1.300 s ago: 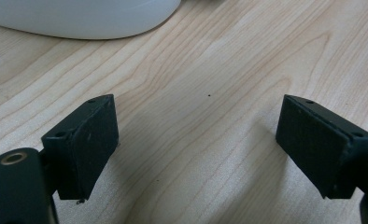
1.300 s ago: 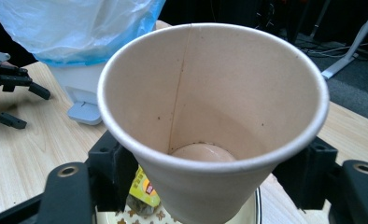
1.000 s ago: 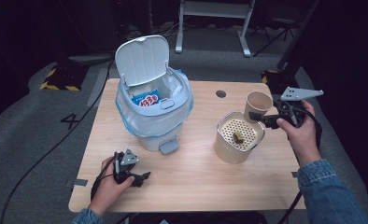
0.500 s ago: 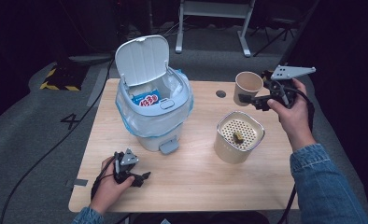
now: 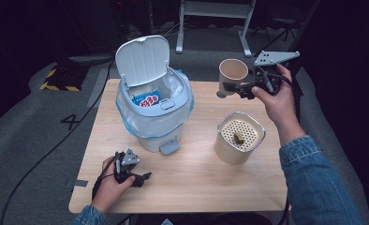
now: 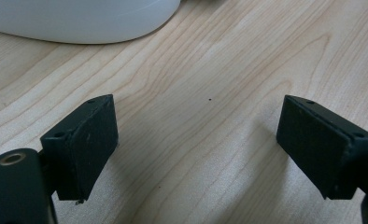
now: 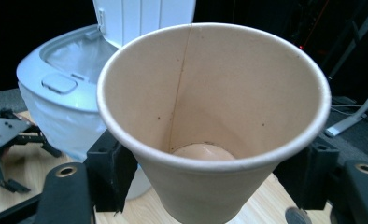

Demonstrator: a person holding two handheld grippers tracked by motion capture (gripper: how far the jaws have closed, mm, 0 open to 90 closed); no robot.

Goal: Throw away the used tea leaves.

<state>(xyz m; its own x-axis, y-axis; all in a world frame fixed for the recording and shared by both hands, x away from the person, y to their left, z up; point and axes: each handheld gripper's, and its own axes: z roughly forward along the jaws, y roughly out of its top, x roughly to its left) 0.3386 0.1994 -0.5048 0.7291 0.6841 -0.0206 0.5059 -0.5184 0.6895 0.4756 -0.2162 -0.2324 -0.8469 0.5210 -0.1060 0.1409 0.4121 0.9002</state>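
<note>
A tan paper cup hangs upright above the table's back right, empty inside. My right gripper is shut on its lower wall, with a black pad pressed on each side of the cup in the right gripper view. A white pedal bin stands at the back left with its lid raised, to the left of the cup. My left gripper rests on the wooden table near the front left. Its jaws stand wide apart over bare wood in the left gripper view.
A blue and red packet lies inside the bag-lined bin. A beige container with a perforated insert and a small dark scrap stands right of centre, below the cup. Dark floor and a metal stand lie beyond the table.
The right gripper has carried the cup upward and to the left, away from the beige container's side and closer to the bin. The left gripper has stayed put.
</note>
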